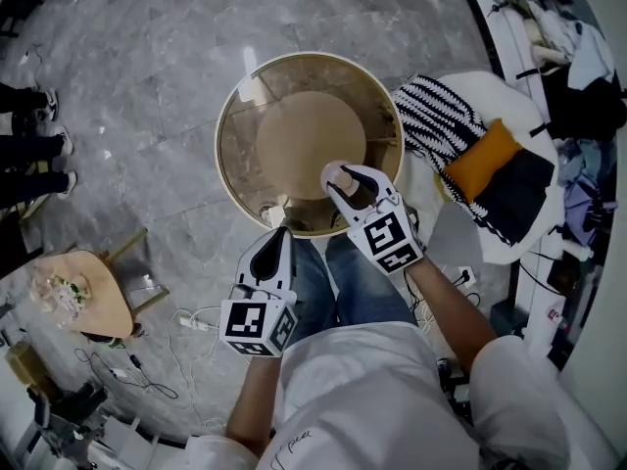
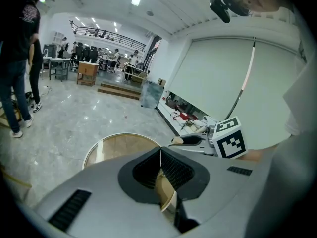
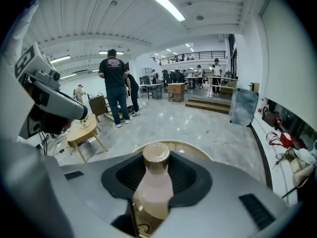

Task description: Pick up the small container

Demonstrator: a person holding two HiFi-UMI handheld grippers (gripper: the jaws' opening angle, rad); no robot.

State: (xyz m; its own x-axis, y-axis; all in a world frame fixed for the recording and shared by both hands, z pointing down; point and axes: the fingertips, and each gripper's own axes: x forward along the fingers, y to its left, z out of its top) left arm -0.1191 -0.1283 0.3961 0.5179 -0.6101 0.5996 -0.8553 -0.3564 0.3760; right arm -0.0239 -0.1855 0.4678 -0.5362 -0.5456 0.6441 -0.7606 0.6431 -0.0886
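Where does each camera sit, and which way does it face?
Head view: on the person's head, facing steeply down at the round table; shows jeans, left claw, right claw.
Left gripper view: rides the left claw, facing along its shut jaws over the table; shows the right claw.
Right gripper view: rides the right claw, facing along its jaws closed on the small bottle; shows the left claw.
Shared: all three show the table.
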